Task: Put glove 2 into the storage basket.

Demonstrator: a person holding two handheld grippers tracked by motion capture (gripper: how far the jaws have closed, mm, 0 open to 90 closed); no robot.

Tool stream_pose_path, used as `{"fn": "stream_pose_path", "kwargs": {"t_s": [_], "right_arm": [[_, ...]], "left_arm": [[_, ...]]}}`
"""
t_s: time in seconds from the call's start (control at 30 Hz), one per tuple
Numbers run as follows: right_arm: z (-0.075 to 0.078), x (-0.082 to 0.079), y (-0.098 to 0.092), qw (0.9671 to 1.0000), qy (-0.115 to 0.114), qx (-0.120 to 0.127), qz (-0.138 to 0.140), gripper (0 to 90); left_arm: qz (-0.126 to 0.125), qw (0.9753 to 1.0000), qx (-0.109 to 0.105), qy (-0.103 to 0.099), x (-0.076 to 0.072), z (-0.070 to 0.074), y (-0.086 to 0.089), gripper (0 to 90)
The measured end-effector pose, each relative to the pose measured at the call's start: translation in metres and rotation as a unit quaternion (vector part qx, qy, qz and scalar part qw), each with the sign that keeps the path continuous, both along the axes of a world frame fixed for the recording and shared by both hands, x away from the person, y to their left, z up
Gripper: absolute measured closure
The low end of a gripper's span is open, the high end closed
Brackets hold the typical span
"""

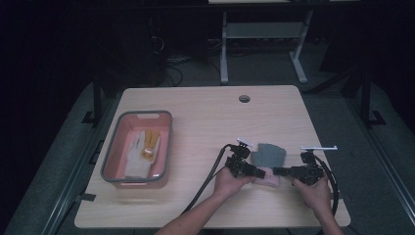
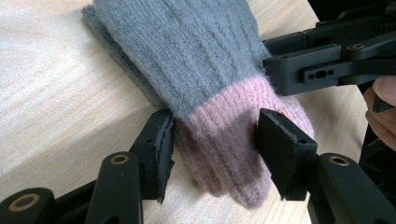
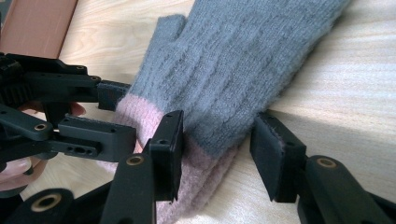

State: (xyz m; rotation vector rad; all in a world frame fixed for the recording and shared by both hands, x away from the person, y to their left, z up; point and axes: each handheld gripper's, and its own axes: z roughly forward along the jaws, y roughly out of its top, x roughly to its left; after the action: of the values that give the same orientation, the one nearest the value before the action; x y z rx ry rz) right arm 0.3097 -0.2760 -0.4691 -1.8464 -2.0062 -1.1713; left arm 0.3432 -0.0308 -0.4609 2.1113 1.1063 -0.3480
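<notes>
A grey knit glove [image 1: 270, 154] with a pink cuff [image 2: 233, 135] lies flat on the wooden table [image 1: 205, 122], near its front right. My left gripper [image 1: 262, 172] comes at the cuff from the left. Seen in the left gripper view, it [image 2: 215, 149] is open with one jaw on each side of the pink cuff. My right gripper [image 1: 277, 171] reaches in from the right. In the right gripper view it [image 3: 217, 149] is open astride the glove's edge, where grey meets pink [image 3: 205, 140]. Each gripper is held in a hand.
A pink bin with a grey rim [image 1: 111, 147] stands at the table's left and holds a white glove with yellow fingers [image 1: 139, 154]. A cable hole [image 1: 244, 98] sits near the far edge. Beyond the table stand the legs of a white desk [image 1: 224, 49].
</notes>
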Motion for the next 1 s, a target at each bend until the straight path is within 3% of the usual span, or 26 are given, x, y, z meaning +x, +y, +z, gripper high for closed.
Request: {"fn": "stream_pose_path", "kwargs": {"t_s": [0.13,0.23,0.57,1.0], "right_arm": [[-0.002,0.0,0.001,0.9999,0.005,0.011,-0.002,58.9],[-0.006,0.0,0.0,0.9993,0.012,0.036,-0.007,63.0],[-0.005,-0.002,-0.001,0.9986,0.005,0.05,-0.016,70.4],[0.004,-0.002,0.0,0.9978,-0.003,0.065,-0.013,71.5]], "left_arm": [[0.006,0.9999,-0.006,0.006,0.001,-0.001,0.0,47.7],[0.013,0.9996,-0.018,0.017,0.002,-0.002,0.001,50.7],[0.018,0.9986,-0.043,0.023,0.006,-0.004,0.006,59.2],[0.026,0.9973,-0.062,0.028,0.007,-0.001,0.012,61.4]]}}
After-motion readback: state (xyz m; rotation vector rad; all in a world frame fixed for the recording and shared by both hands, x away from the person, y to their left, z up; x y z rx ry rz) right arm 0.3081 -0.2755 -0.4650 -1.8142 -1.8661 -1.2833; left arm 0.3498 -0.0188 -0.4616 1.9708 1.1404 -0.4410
